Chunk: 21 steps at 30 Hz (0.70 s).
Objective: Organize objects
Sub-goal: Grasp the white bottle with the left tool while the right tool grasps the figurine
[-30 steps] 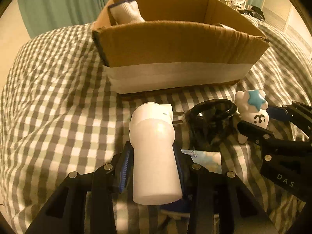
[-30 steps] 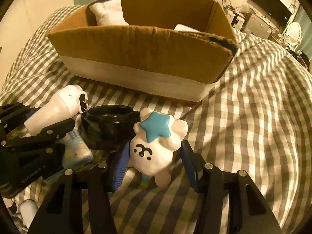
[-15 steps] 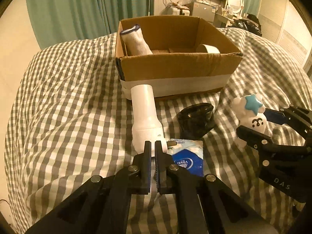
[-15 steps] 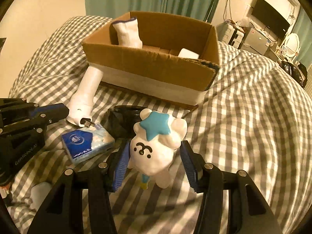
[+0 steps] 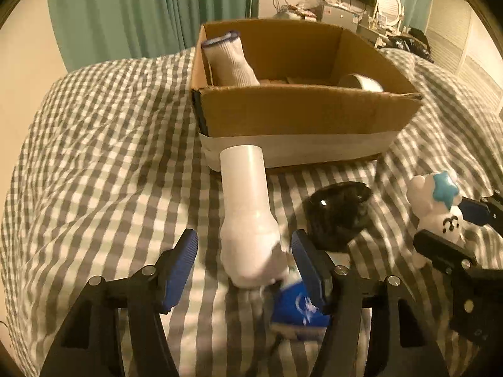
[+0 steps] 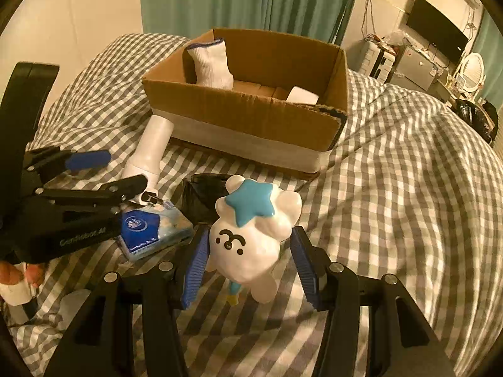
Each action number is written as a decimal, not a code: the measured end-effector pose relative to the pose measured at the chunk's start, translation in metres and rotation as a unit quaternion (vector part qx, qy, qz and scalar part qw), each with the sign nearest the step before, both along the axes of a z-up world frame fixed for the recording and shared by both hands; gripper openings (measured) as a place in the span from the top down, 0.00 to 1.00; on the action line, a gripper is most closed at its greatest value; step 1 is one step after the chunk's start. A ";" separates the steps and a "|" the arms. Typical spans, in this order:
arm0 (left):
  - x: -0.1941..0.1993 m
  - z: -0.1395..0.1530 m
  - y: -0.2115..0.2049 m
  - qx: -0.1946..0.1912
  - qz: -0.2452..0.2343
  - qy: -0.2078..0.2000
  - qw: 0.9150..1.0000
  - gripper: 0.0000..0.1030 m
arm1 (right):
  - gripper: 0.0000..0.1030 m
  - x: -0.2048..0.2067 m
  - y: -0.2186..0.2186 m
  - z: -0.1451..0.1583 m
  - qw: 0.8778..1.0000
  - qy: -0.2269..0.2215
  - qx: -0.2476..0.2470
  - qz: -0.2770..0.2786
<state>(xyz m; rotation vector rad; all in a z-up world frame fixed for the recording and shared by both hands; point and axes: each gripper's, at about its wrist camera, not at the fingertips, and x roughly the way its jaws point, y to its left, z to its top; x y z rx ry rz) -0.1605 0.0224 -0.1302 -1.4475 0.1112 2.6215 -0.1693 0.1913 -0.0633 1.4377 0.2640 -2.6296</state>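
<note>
A white spray bottle (image 5: pixel 246 207) lies on the checked bed, its base toward the cardboard box (image 5: pixel 301 116). My left gripper (image 5: pixel 245 270) is open, its blue pads on either side of the bottle's nozzle end, not pressing it. A white bear figure with a blue star (image 6: pixel 251 232) stands between the pads of my right gripper (image 6: pixel 251 264), which is open around it. The bottle (image 6: pixel 151 154) and left gripper (image 6: pixel 94 172) also show in the right wrist view. The box (image 6: pixel 245 116) holds a white sock (image 6: pixel 210 66) and a white roll (image 6: pixel 301 95).
A black round cup (image 5: pixel 338 215) lies beside the bottle, in front of the box. A blue tissue pack (image 6: pixel 154 229) lies by the bottle's nozzle. The checked bedspread (image 5: pixel 94 157) spreads to the left. Green curtains and furniture stand behind the bed.
My left gripper held the bottle upright one second ago, then laid it down and shut empty. Now it has opened again around the bottle's nozzle end. The right gripper stays around the bear.
</note>
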 end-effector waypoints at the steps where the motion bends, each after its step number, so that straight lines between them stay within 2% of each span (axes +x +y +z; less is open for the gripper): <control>1: -0.007 -0.005 0.000 0.003 0.002 -0.008 1.000 0.37 | 0.50 -0.003 0.000 -0.002 1.000 -0.002 -0.001 0.000; 4: -0.019 -0.017 0.000 0.012 0.004 -0.024 1.000 0.37 | 0.50 -0.012 0.002 -0.010 1.000 -0.011 -0.007 0.002; 6: -0.024 -0.023 -0.001 0.016 0.004 -0.037 0.999 0.43 | 0.50 -0.018 0.004 -0.014 1.000 -0.016 -0.013 0.003; 7: -0.025 -0.025 -0.001 0.021 0.002 -0.042 0.999 0.52 | 0.50 -0.019 0.004 -0.015 1.000 -0.017 -0.015 0.003; 10: -0.024 -0.025 -0.002 0.029 0.000 -0.043 0.999 0.55 | 0.50 -0.022 0.003 -0.019 1.000 -0.024 -0.019 0.007; 14: -0.014 -0.012 -0.004 0.033 0.003 -0.041 0.999 0.55 | 0.50 -0.022 0.000 -0.016 1.000 -0.019 -0.018 0.009; 21: 0.014 0.032 -0.012 0.032 -0.003 0.004 0.999 0.55 | 0.50 -0.007 -0.001 0.012 1.000 0.011 -0.014 0.005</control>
